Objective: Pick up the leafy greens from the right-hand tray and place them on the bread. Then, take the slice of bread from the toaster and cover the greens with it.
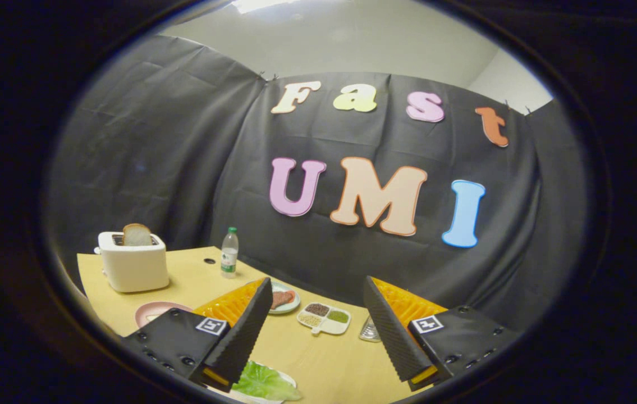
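Gripper (318,342) fingers spread wide, nothing between them, raised above the table (318,359). Leafy greens (265,382) lie on a white tray (290,380) at the table's near edge, just below the left finger's tip and partly hidden by it. The toaster (133,264) sits near the far left corner with a bread slice (137,234) standing up out of its slot. A pink plate (152,311) is in front of the toaster, behind the left finger; the base bread is probably on it, but too little shows to be sure.

Greens look light, floppy, thin and easy to tear or fold. Best pinched at a thicker ruffled edge or rib, gentle closing, lifted slowly so the leaf doesn't slip out. Toast is stiff, dry, light and crumbly at the crust, so grip the exposed top across its flat faces and pull straight up.
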Motion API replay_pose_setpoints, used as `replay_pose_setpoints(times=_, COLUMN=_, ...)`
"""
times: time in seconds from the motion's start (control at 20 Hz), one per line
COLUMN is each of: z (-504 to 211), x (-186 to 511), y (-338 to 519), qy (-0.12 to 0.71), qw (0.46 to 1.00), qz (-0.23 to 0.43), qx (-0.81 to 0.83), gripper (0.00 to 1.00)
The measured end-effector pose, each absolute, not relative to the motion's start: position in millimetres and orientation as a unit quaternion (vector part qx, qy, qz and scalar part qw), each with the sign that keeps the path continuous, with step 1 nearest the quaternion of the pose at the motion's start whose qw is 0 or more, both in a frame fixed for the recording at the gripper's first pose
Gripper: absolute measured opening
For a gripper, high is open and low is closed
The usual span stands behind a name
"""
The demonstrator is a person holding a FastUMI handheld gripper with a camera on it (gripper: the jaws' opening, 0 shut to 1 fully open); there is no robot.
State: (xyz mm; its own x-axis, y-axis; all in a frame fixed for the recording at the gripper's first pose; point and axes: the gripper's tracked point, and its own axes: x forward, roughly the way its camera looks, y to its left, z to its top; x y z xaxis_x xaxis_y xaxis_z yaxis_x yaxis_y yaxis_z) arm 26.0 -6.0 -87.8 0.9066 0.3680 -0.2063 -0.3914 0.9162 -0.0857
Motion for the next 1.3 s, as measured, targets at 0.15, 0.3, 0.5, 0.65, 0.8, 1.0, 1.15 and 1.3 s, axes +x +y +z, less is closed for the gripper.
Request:
replay_pose_setpoints(times=0.15, z=-109, x=23, y=5, qy=0.122, qw=0.961, qz=0.236, qx=-0.081, gripper=1.0)
replay_pose_setpoints(times=0.3, z=-137, x=18, y=17, qy=0.168, qw=0.94, qz=0.282, qx=-0.099, gripper=1.0)
replay_pose_setpoints(times=0.5, z=-181, x=4, y=29, qy=0.241, qw=0.907, qz=0.327, qx=-0.109, gripper=1.0)
replay_pose_setpoints(times=0.65, z=-206, x=0, y=31, qy=0.269, qw=0.892, qz=0.339, qx=-0.132, gripper=1.0)
replay_pose_setpoints(times=0.8, z=-228, x=-12, y=38, qy=0.297, qw=0.872, qz=0.359, qx=-0.15, gripper=1.0)
replay_pose_setpoints(times=1.0, z=-260, x=-21, y=44, qy=0.337, qw=0.843, qz=0.381, qx=-0.177, gripper=1.0)
replay_pose_setpoints(times=1.15, z=-283, x=-33, y=45, qy=0.369, qw=0.818, qz=0.397, qx=-0.195, gripper=1.0)
replay_pose_setpoints(times=1.3, z=-300, x=-44, y=47, qy=0.399, qw=0.793, qz=0.412, qx=-0.208, gripper=1.0)
